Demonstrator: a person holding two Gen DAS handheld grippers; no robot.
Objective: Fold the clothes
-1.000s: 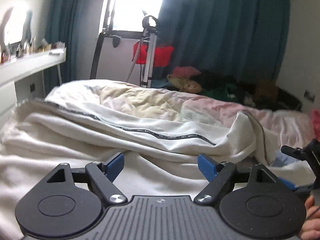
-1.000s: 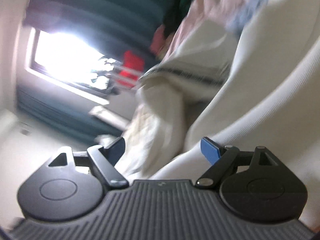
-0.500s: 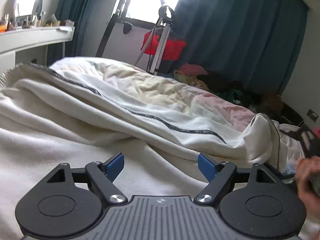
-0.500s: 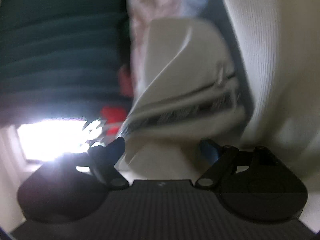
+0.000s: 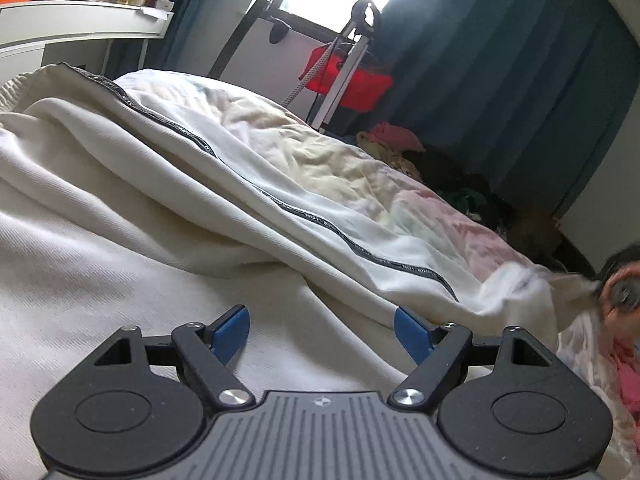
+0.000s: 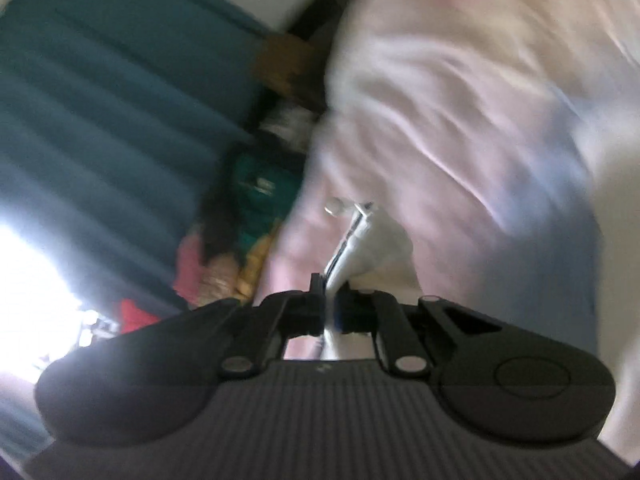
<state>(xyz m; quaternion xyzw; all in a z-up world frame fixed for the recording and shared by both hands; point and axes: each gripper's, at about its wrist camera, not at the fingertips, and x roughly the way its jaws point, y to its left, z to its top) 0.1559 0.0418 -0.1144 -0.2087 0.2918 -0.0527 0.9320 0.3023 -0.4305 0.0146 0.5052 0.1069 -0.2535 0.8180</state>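
Item: cream ribbed-knit garment with dark lettered side stripe (image 5: 248, 184), spread across the bed (image 5: 360, 168). My left gripper (image 5: 322, 330): blue pads wide apart, empty, above the fabric. My right gripper (image 6: 329, 312): jaws just closed, pinching the garment's striped edge.

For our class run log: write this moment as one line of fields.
left tool: open, above cream garment | right tool: just closed, shut on cream garment's edge | fold: not yet done

- Left gripper (image 5: 322, 330): black arms with round housings, blue finger pads (image 5: 230, 333), silver screws, ribbed grey base.
- Right gripper (image 6: 329, 312): the same black build, blurred.
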